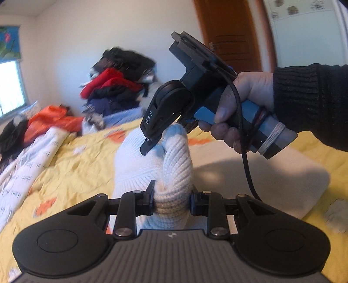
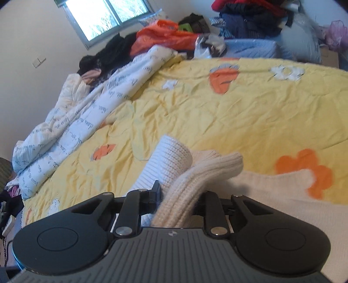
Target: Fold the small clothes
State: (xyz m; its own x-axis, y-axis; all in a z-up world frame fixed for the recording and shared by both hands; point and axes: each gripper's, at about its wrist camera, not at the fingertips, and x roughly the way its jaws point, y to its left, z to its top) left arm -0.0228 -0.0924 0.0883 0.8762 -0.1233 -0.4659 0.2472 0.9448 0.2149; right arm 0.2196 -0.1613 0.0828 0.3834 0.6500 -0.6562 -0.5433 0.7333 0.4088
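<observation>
A cream knit sweater (image 1: 174, 165) lies on the yellow flowered bedspread (image 1: 76, 156). My left gripper (image 1: 171, 199) is shut on a bunched ribbed fold of it, lifted off the bed. My right gripper (image 1: 152, 141), held in a hand in a black sleeve, pinches the same fold farther along from above. In the right wrist view the right gripper (image 2: 180, 196) is shut on the ribbed fold of the sweater (image 2: 195, 174), the rest of which spreads flat to the right (image 2: 271, 196).
A white printed quilt (image 2: 71, 126) lies bunched at the left of the bed. An orange bag (image 2: 165, 37) and a heap of dark and red clothes (image 1: 117, 87) sit at the far side. A window (image 2: 104, 17) and a wooden door (image 1: 230, 32) are behind.
</observation>
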